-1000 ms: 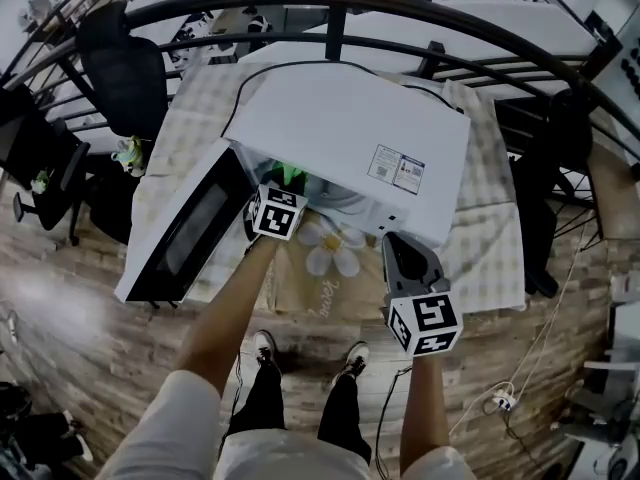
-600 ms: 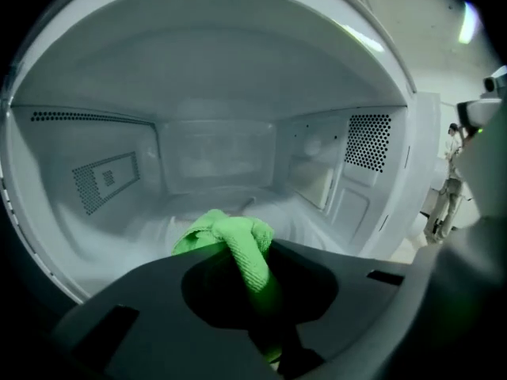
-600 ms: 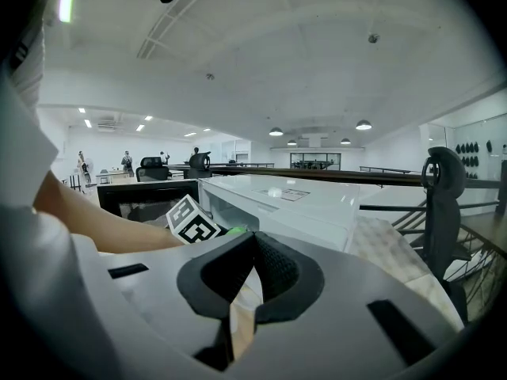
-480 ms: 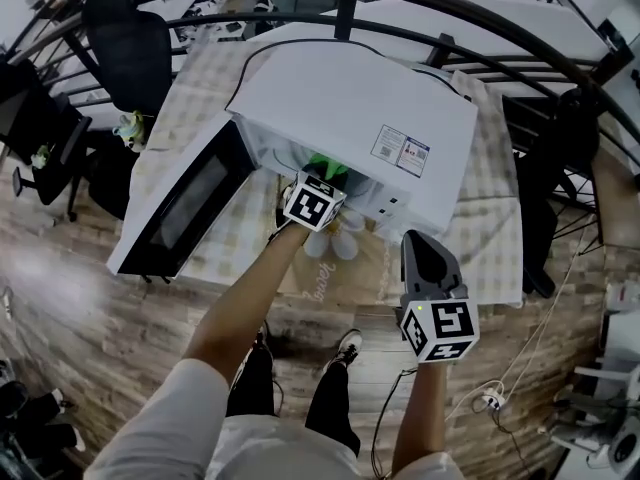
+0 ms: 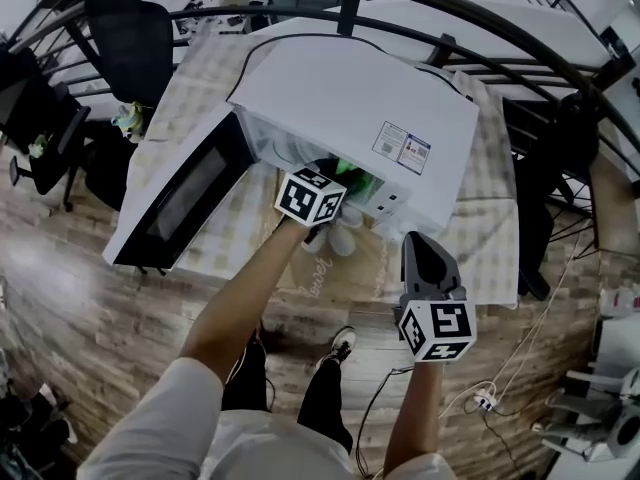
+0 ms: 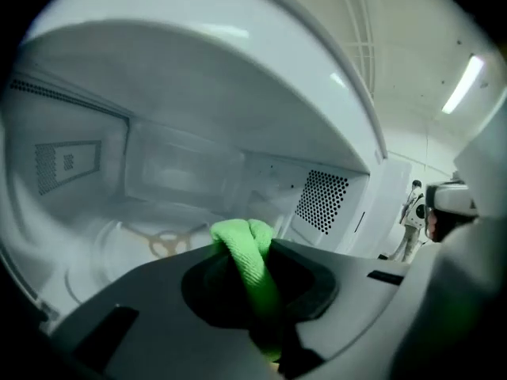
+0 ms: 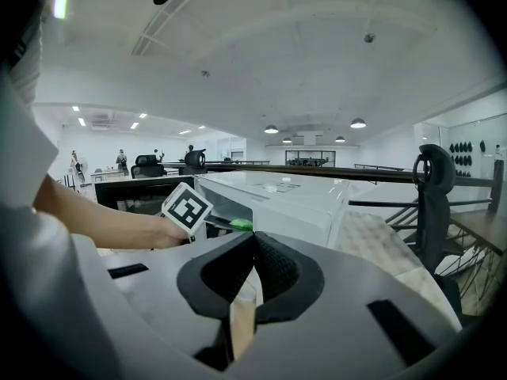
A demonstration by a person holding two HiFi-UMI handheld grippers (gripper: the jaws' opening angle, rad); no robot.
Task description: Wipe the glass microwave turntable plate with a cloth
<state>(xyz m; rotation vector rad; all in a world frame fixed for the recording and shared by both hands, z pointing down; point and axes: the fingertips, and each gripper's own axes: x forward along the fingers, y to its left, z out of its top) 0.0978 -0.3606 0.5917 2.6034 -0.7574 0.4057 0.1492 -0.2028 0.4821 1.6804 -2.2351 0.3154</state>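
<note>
Glass plate [image 6: 111, 248] lies flat on the floor of the microwave [image 5: 350, 108], whose door [image 5: 180, 203] stands open on your left. Your left gripper [image 6: 249, 269] is inside the cavity, jaws clamped on a bunched green cloth [image 6: 240, 240] above the plate; contact not discernible. Your right gripper [image 7: 252, 240] is outside, near the worktop's [image 5: 490, 243] front edge, jaws together with nothing between them.

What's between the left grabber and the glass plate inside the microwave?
The green cloth. It is pinched in the left gripper and pokes out toward the glass plate. The left gripper view shows it.
</note>
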